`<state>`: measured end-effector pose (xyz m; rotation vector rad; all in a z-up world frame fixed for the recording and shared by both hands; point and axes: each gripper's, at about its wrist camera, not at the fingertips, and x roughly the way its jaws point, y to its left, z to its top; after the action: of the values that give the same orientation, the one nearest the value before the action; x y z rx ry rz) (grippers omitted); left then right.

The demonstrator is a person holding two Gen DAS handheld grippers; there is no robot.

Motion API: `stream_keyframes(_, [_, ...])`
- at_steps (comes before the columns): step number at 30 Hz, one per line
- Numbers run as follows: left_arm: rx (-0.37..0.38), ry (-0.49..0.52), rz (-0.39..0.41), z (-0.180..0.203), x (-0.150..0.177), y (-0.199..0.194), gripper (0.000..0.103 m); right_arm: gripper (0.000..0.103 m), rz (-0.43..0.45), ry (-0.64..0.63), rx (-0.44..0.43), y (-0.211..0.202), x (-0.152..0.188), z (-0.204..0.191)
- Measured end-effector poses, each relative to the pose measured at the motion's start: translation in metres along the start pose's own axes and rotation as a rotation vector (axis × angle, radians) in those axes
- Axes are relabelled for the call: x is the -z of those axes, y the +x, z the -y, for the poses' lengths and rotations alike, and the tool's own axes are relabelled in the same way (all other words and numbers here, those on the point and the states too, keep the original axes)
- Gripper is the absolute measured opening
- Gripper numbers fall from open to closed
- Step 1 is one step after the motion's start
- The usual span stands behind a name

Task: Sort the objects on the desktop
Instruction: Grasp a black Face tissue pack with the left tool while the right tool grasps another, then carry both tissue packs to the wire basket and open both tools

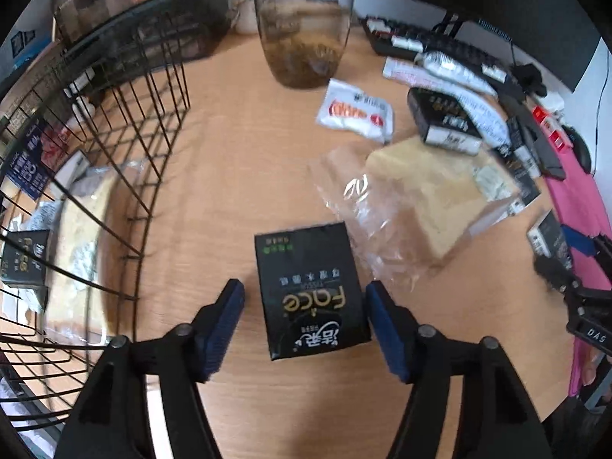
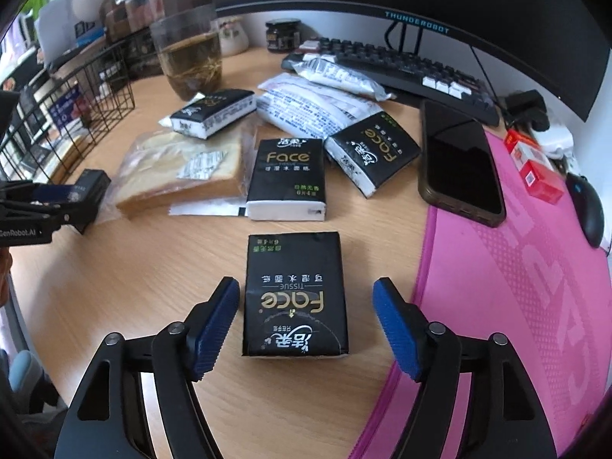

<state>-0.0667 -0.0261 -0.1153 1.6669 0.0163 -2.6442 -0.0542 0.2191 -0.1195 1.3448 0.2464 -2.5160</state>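
In the left wrist view a black "Face" tissue pack point(image 1: 310, 290) lies on the wooden desk between the open fingers of my left gripper point(image 1: 306, 306), untouched by the pads. In the right wrist view another black "Face" tissue pack point(image 2: 295, 294) lies between the open fingers of my right gripper point(image 2: 306, 302). More tissue packs point(image 2: 287, 178) point(image 2: 371, 149) point(image 2: 214, 113) and a bagged slice of bread point(image 2: 179, 170) lie further back. The left gripper point(image 2: 57, 202) shows at the left edge of the right wrist view, around its pack point(image 2: 91, 187).
A black wire basket point(image 1: 126, 122) stands left, holding bread and tissue packs. A glass of tea point(image 1: 306, 34), white sachets point(image 1: 355, 113), keyboard point(image 2: 401, 65), phone point(image 2: 459, 160), pink mat point(image 2: 516, 287), red box point(image 2: 535, 168) and mouse point(image 2: 589, 210) surround the area.
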Motion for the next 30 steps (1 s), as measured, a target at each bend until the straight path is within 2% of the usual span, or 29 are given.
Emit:
stream_keyframes(4, [0.012, 0.004, 0.014, -0.002, 0.003, 0.003, 0.074, 0.072, 0.017, 0.012, -0.022, -0.001, 0.001, 0.003])
stream_keyframes(5, [0.012, 0.005, 0.019, -0.002, 0.004, 0.003, 0.071, 0.072, 0.022, 0.013, -0.024, 0.0, 0.001, 0.003])
stream_keyframes(7, [0.015, 0.009, 0.027, 0.0, 0.003, 0.002, 0.055, 0.064, 0.028, 0.008, -0.014, 0.0, 0.001, 0.003])
stream_keyframes(9, [0.019, 0.012, 0.021, 0.001, 0.003, 0.002, 0.054, 0.048, 0.032, -0.002, -0.004, -0.001, 0.001, 0.003])
stream_keyframes(14, [0.036, 0.016, 0.028, 0.003, 0.004, -0.004, 0.053, 0.048, 0.029, 0.006, -0.026, -0.003, 0.002, 0.004])
stream_keyframes(22, [0.073, 0.029, 0.107, 0.006, 0.0, -0.052, 0.053, 0.048, 0.073, -0.003, -0.051, -0.027, -0.006, -0.004])
stream_keyframes(27, [0.095, 0.006, 0.2, -0.009, -0.005, -0.096, 0.053, 0.048, 0.128, -0.068, -0.107, -0.046, -0.033, -0.039])
stream_keyframes(30, [0.107, -0.037, 0.252, -0.034, -0.009, -0.122, 0.053, 0.048, 0.168, -0.129, -0.154, -0.058, -0.057, -0.073])
